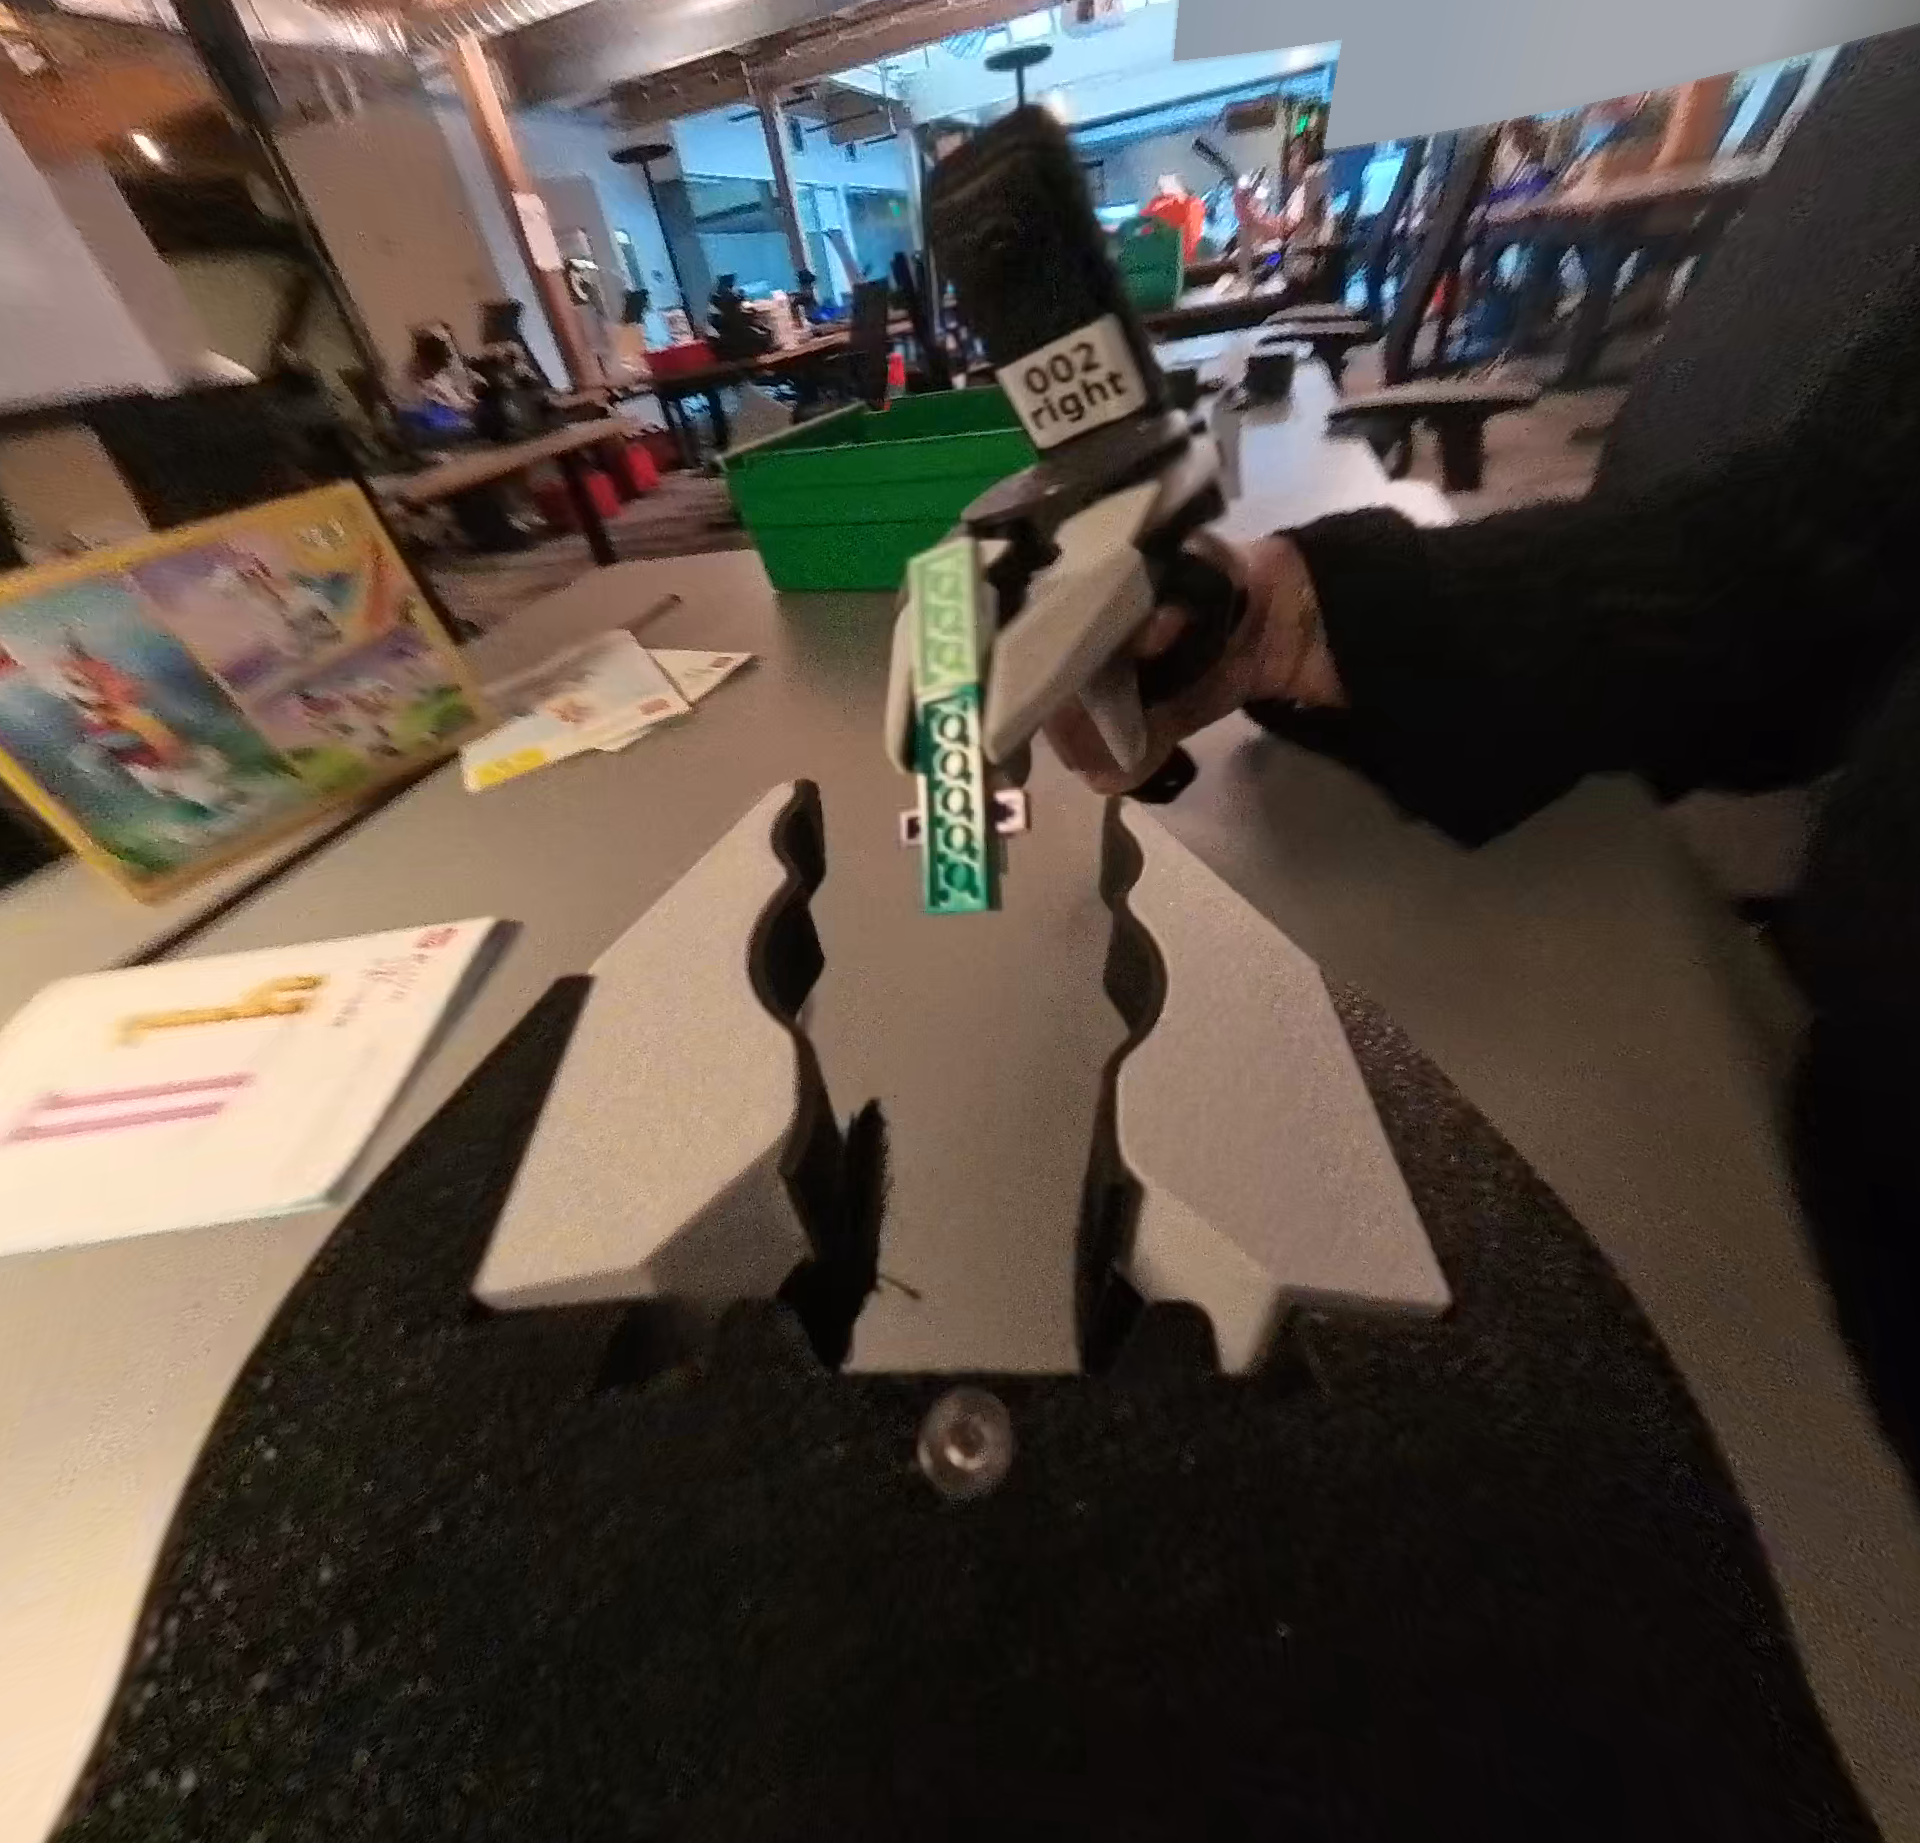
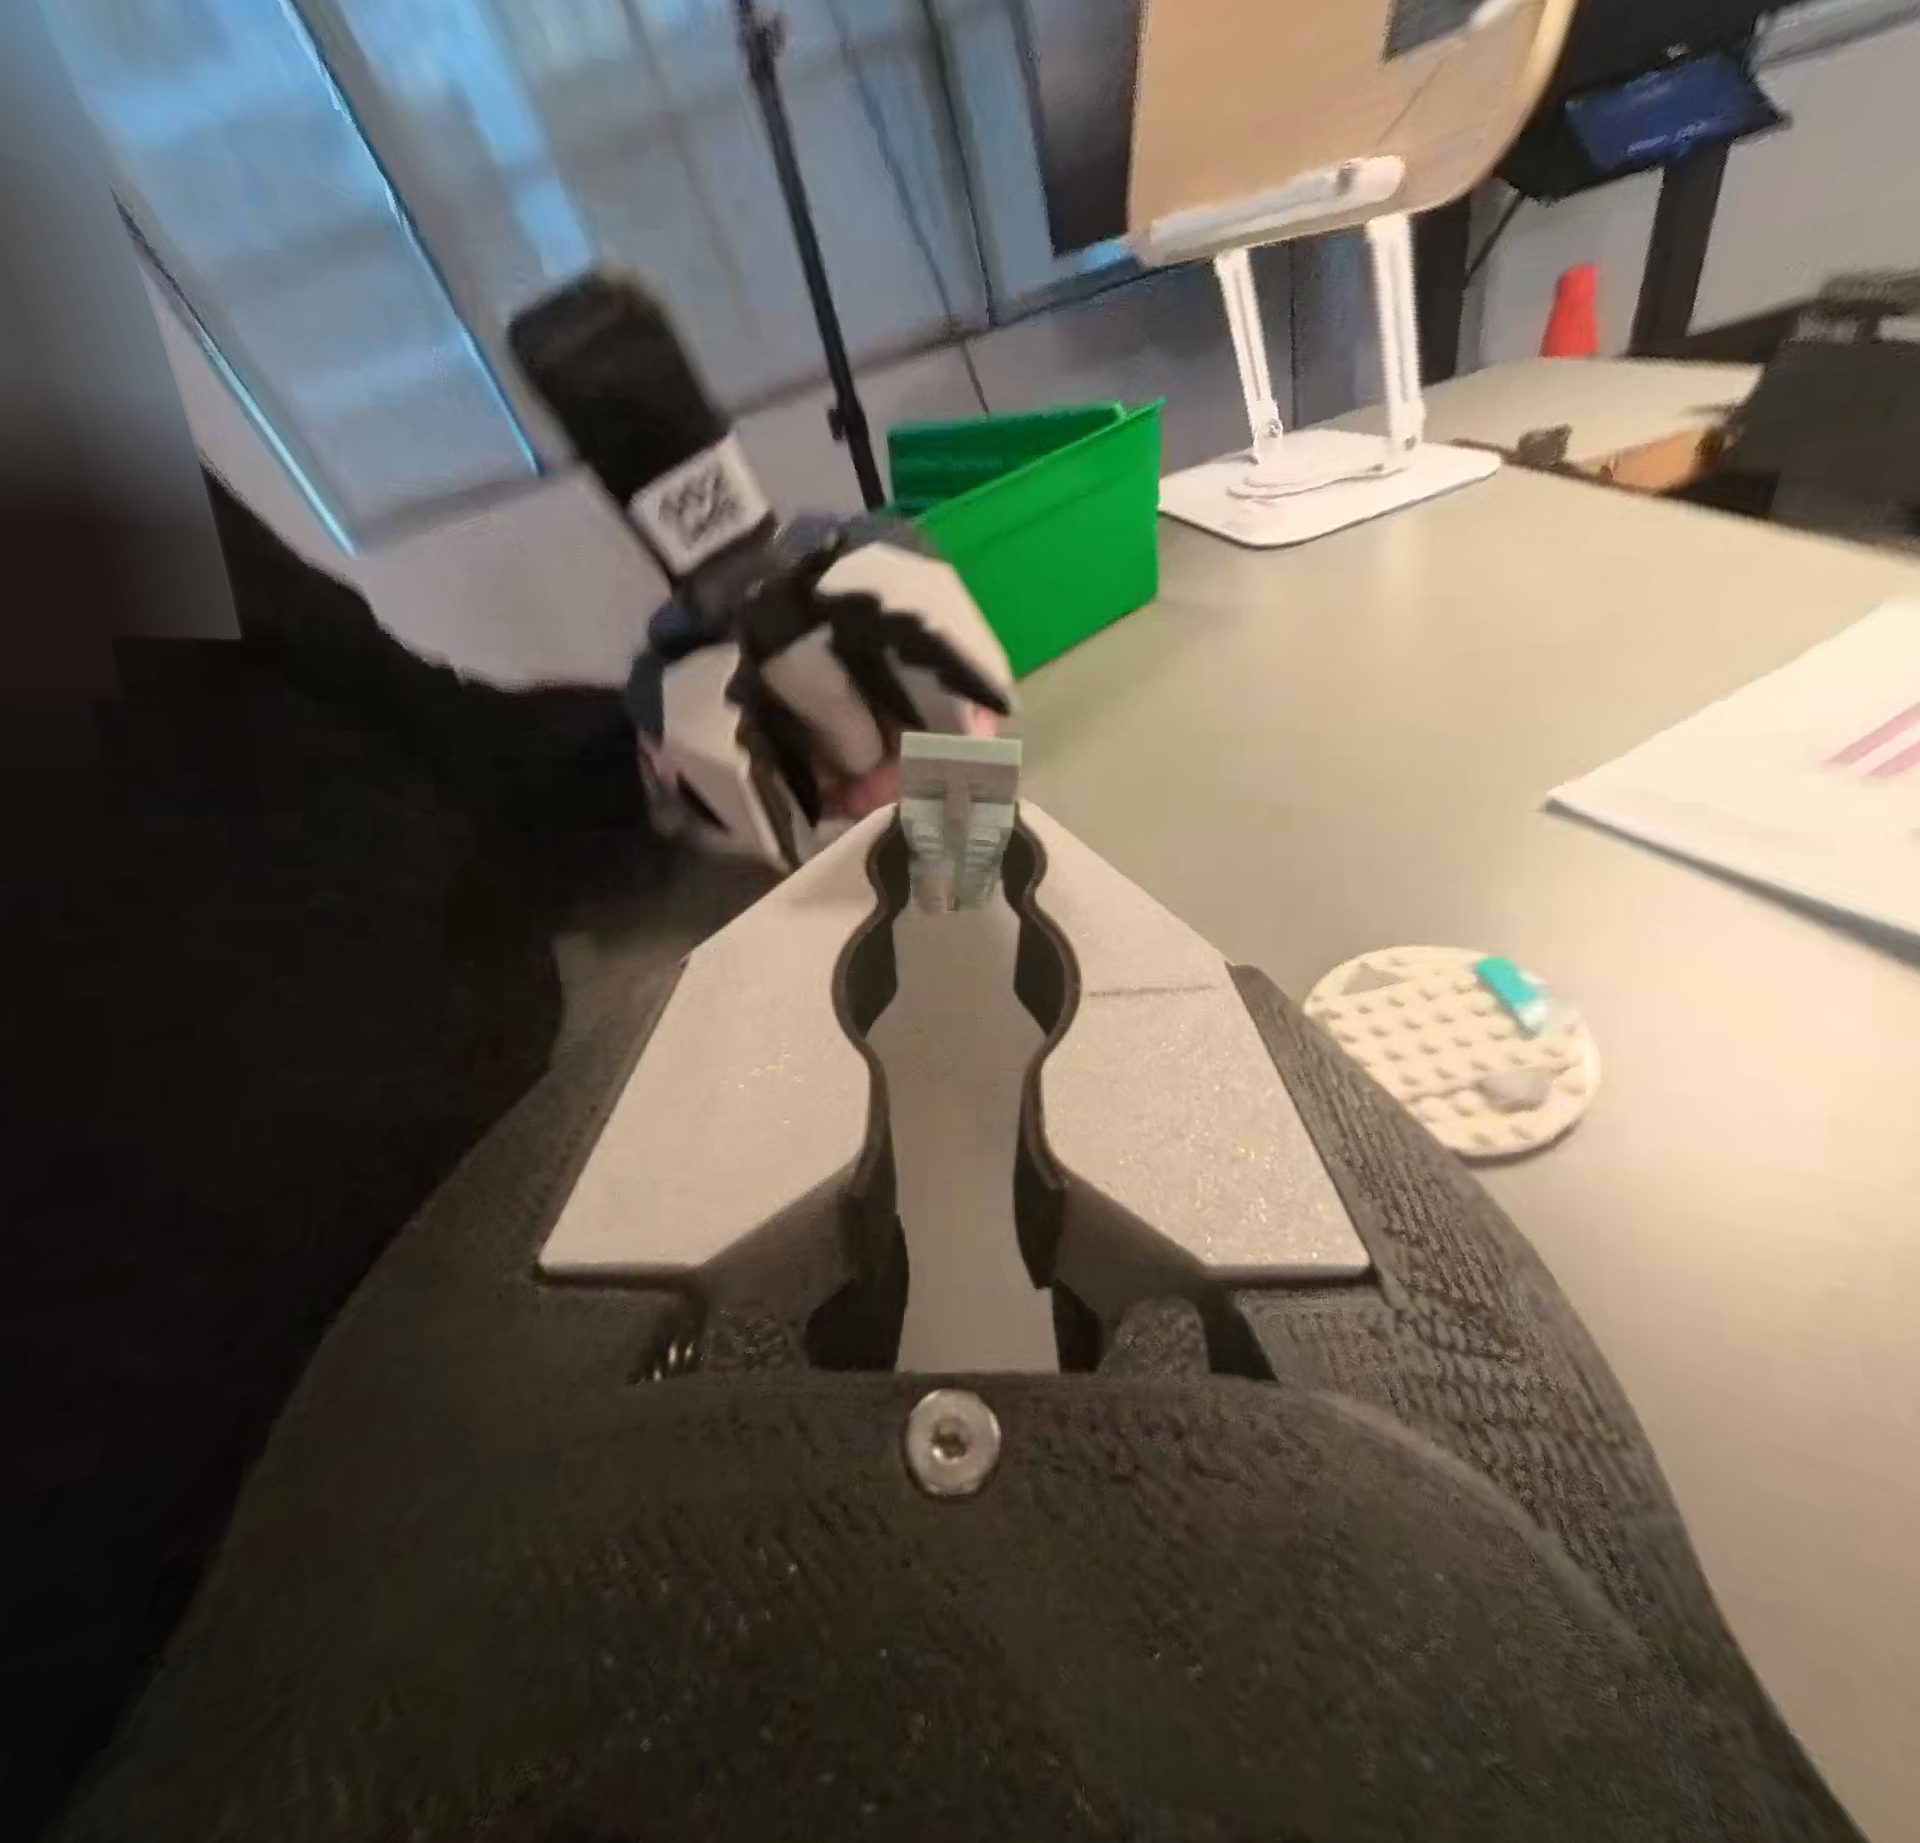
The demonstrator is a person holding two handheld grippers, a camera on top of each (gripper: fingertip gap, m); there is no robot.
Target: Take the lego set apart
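My right gripper (image 2: 958, 843) is shut on a long lego piece (image 2: 961, 817), seen end-on between its tips. In the left wrist view the right gripper (image 1: 956, 744) holds this piece (image 1: 958, 837) upright above the table; its upper half is light green and its lower half dark green. My left gripper (image 1: 958, 817) is open and empty, its tips just in front of the piece's lower end, one on each side. It also shows in the right wrist view (image 2: 862, 744), blurred, just beyond the piece. A round beige studded plate (image 2: 1449, 1050) with a small teal piece (image 2: 1517, 993) lies on the table to the right.
A green bin (image 1: 862, 494) (image 2: 1039, 536) stands at the back of the table. A lego box (image 1: 208, 671) and booklets (image 1: 613, 702) (image 1: 239, 1066) lie on the left. A white tablet stand (image 2: 1320, 463) is at the back right. A small black-and-white part (image 1: 1013, 811) lies behind the piece. Only a small space, under 4 cm, lies between the two pairs of fingers. Both grippers' tips are roughly 12 cm from the round beige studded plate (image 2: 1449, 1050).
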